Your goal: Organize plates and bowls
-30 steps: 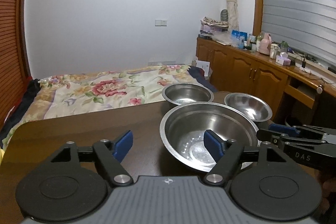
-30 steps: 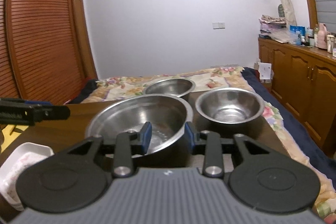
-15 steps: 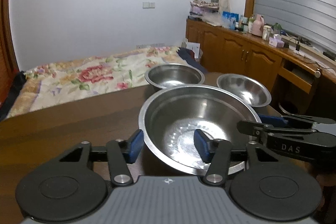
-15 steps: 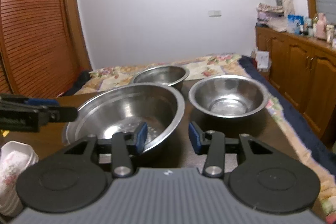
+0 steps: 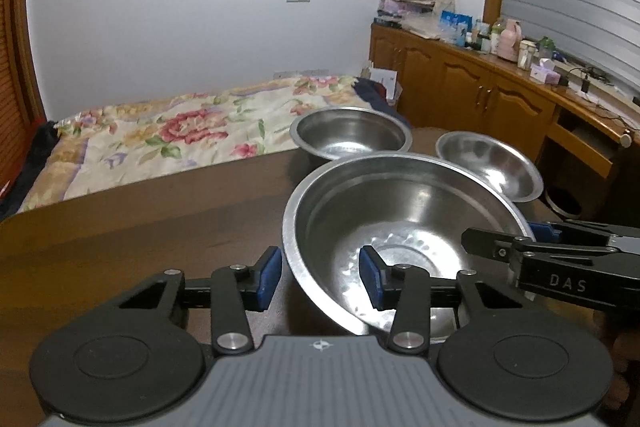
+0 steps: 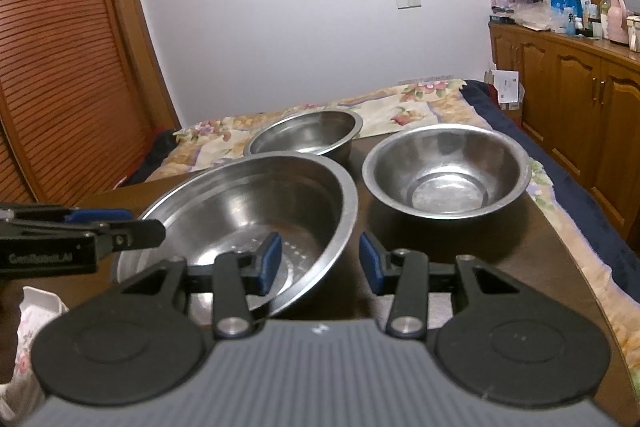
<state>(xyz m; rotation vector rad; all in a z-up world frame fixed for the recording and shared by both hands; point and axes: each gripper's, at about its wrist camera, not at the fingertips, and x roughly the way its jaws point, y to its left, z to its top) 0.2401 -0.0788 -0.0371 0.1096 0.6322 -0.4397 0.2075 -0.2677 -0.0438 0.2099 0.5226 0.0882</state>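
A large steel bowl [image 5: 400,211] [image 6: 248,203] sits on the dark wooden table [image 5: 140,227], nearest to me. My left gripper [image 5: 319,281] straddles its left rim, one blue pad outside and one inside. Its jaws are closing, with a gap still showing at the rim. My right gripper [image 6: 320,263] straddles the right rim the same way and is open, its outer pad clear of the wall. Each gripper shows in the other's view: the right gripper [image 5: 508,239] and the left gripper [image 6: 132,223]. Behind stand a deep steel bowl [image 5: 352,137] [image 6: 308,135] and a smaller steel bowl [image 5: 488,167] [image 6: 444,171].
A white floral dish [image 6: 28,327] lies at the table's near left corner. Beyond the table's far edge is a bed with a flowered cover [image 5: 180,131]. Wooden cabinets [image 5: 480,87] with bottles on top run along the right wall. A slatted wardrobe [image 6: 60,67] stands at the left.
Both grippers have moved in closer over the large bowl's rim. The left jaws have narrowed a good deal around the left rim. The right jaws have widened slightly.
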